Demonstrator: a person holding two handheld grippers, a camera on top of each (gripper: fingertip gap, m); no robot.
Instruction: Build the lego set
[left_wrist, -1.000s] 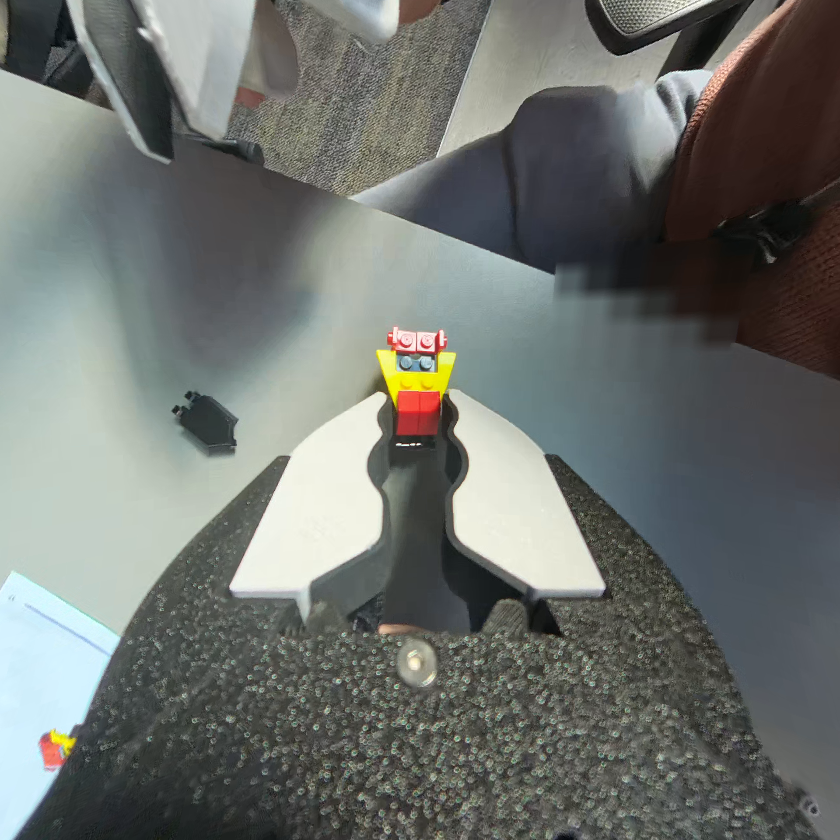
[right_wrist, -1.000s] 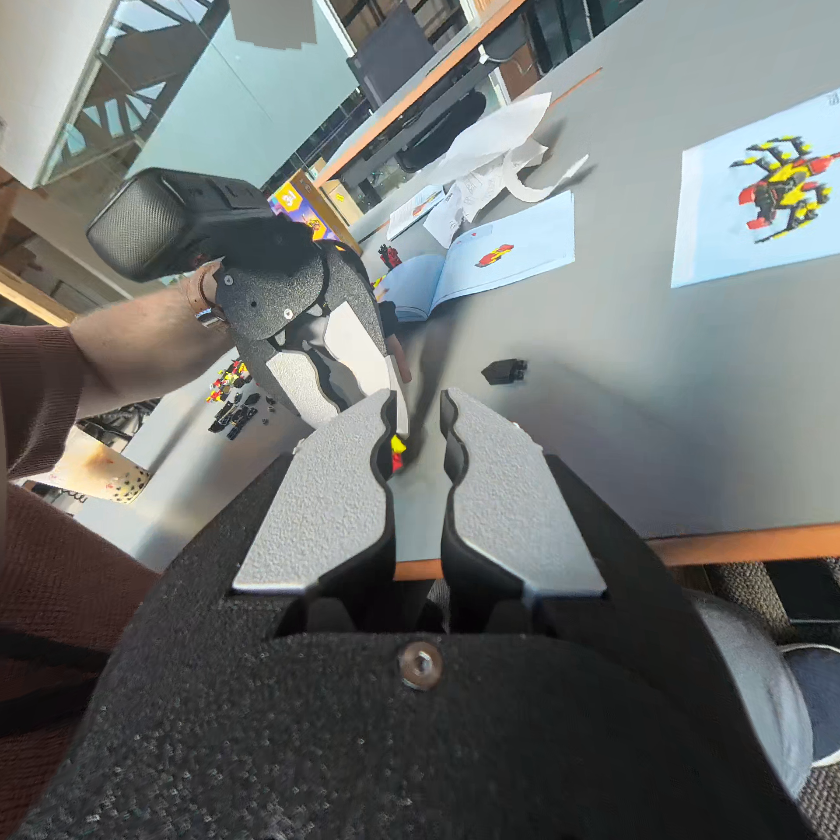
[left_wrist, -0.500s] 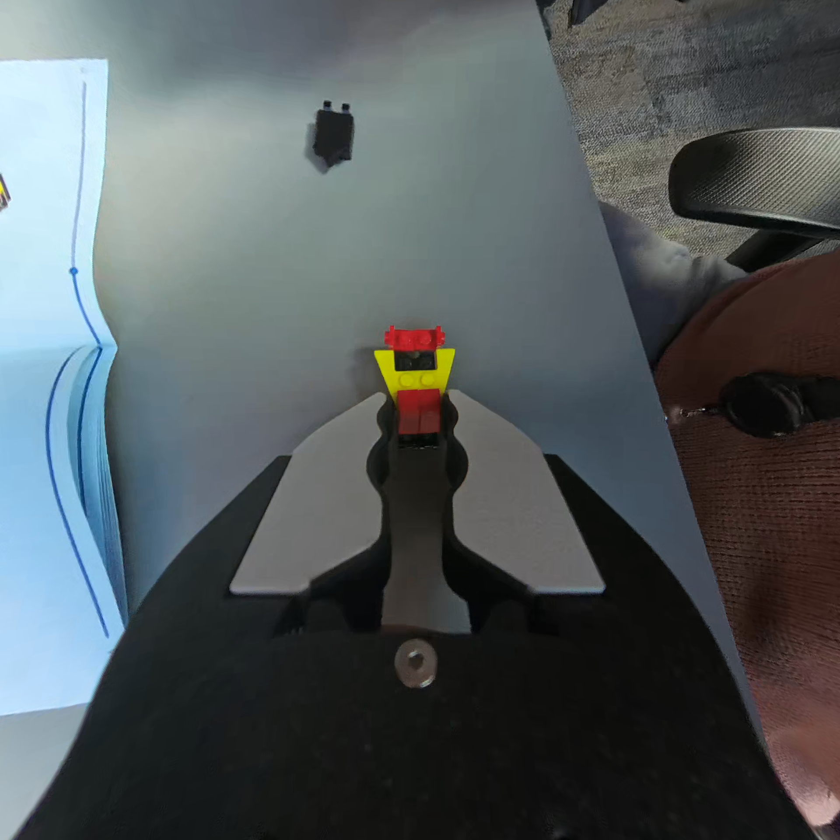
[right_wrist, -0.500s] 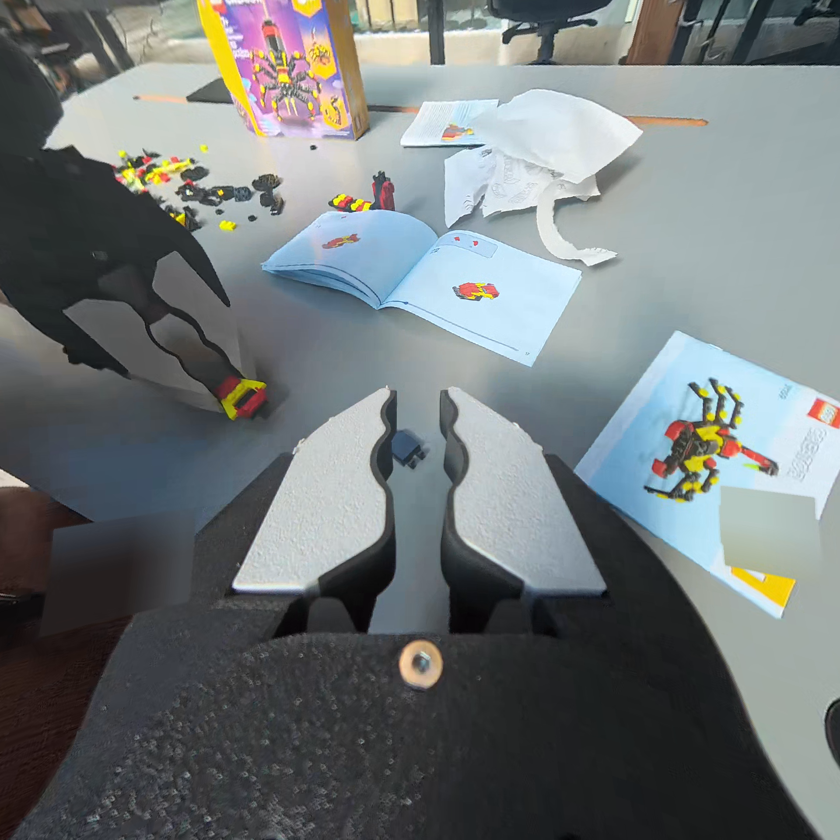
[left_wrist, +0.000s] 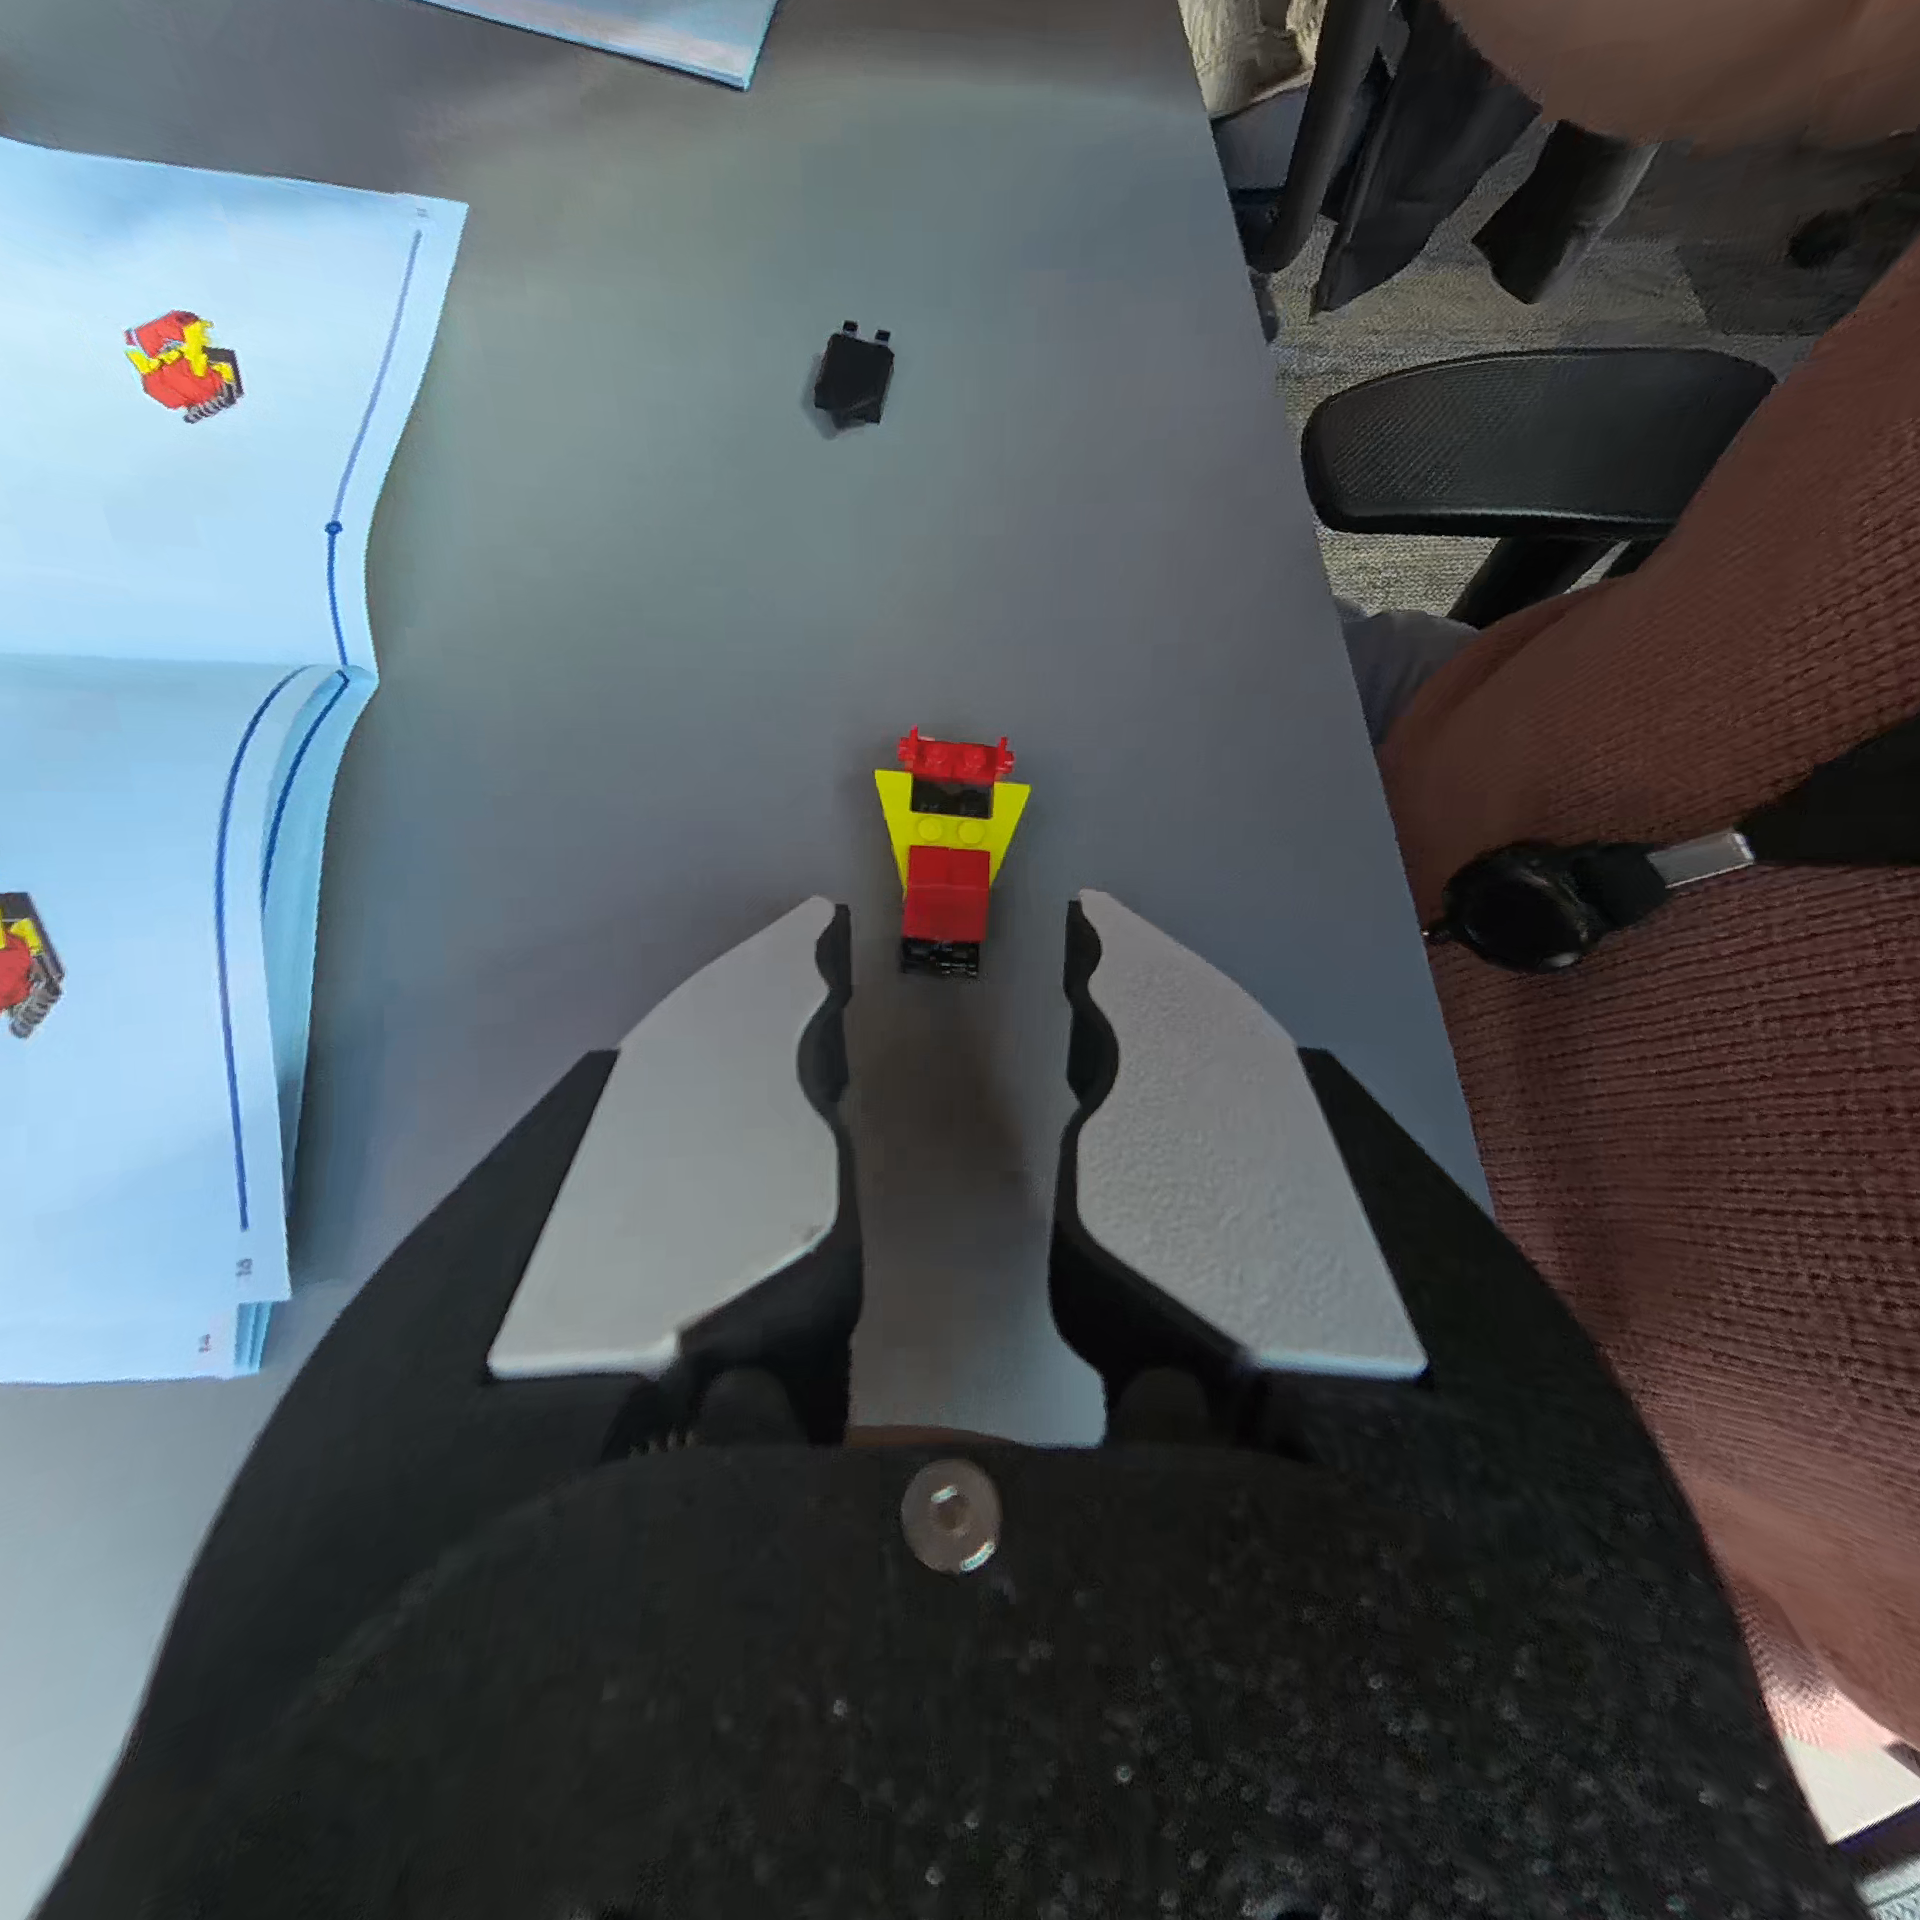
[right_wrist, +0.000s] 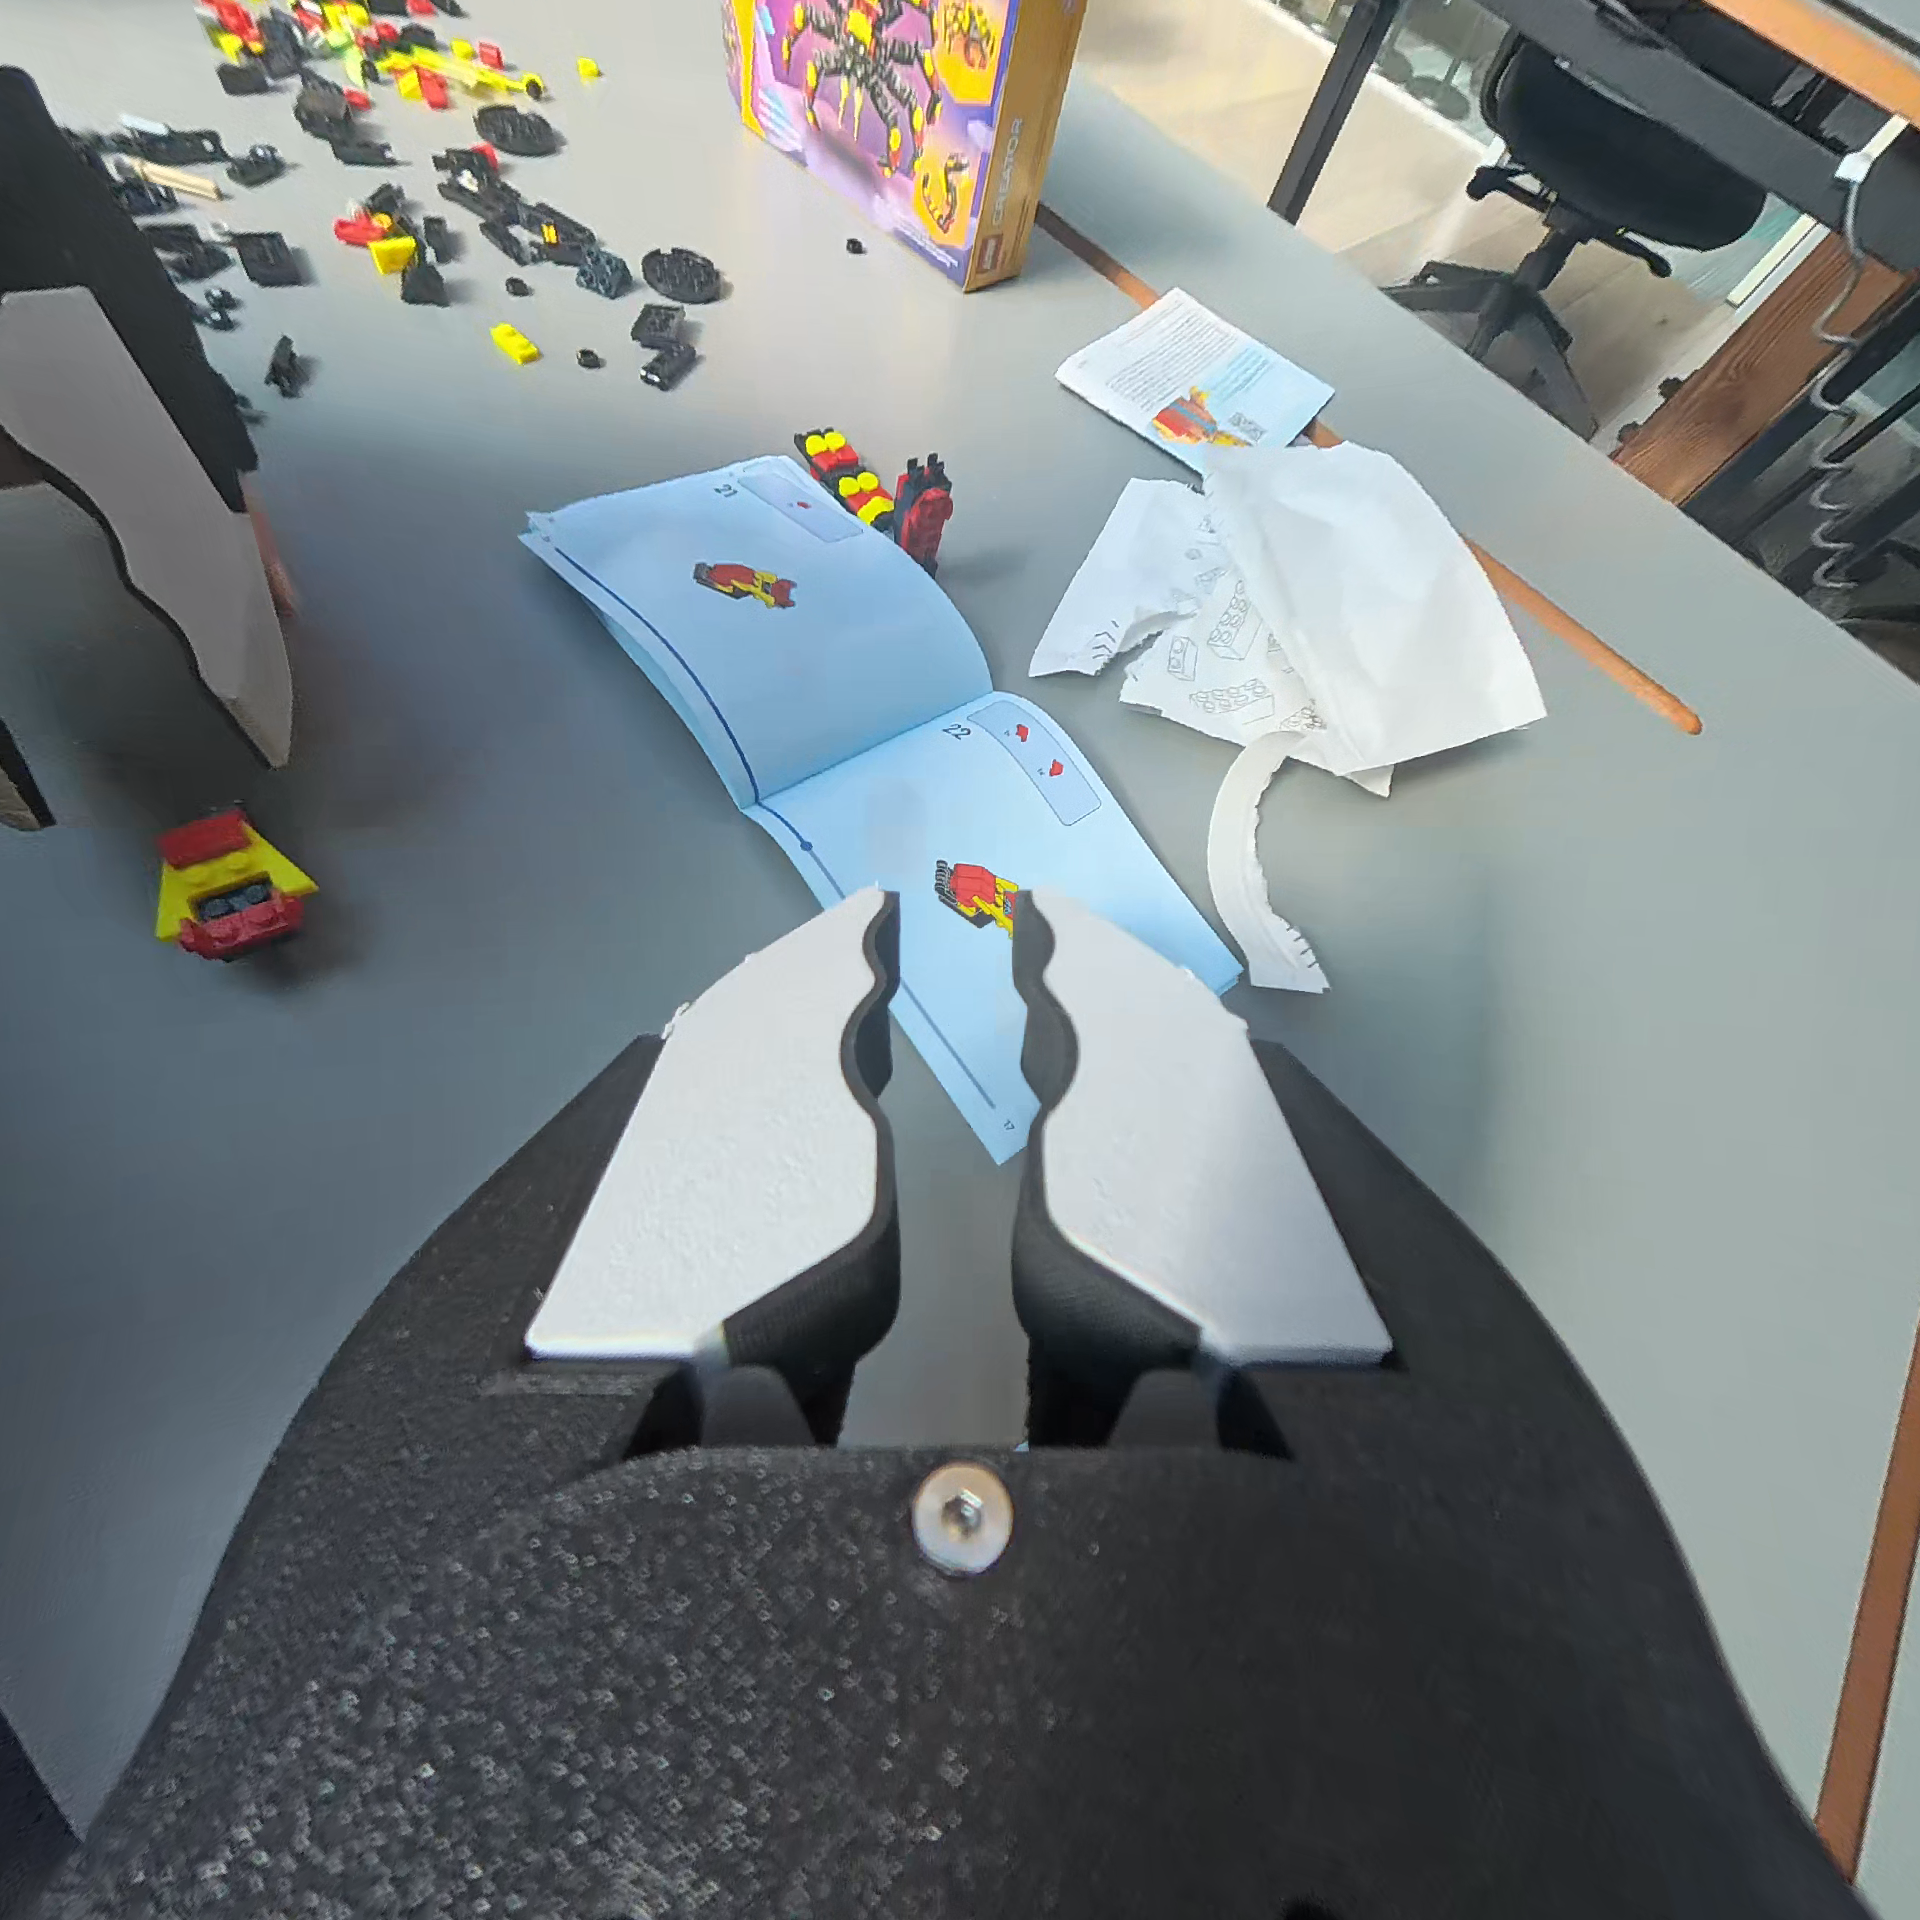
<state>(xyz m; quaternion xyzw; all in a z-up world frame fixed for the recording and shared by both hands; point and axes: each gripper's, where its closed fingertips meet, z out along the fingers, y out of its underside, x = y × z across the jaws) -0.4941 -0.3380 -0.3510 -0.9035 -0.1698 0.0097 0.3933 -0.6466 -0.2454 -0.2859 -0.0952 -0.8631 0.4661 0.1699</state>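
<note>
A small red, yellow and black lego assembly lies on the grey table, just ahead of my left gripper. The left gripper is open and its jaws stand clear on either side of the assembly's rear end. The assembly also shows in the right wrist view, with a left finger above it. A loose black piece lies farther ahead. My right gripper is empty, its jaws a narrow gap apart, and hovers over the open blue instruction booklet.
Several loose lego pieces lie at the far left beside the set's box. A small red and black sub-build stands behind the booklet. Torn white paper and a leaflet lie to the right. The table edge borders a person's lap.
My left gripper has opened and let go of the assembly, which now rests on the table. The right gripper has swung toward the booklet, and the black piece has left its view.
</note>
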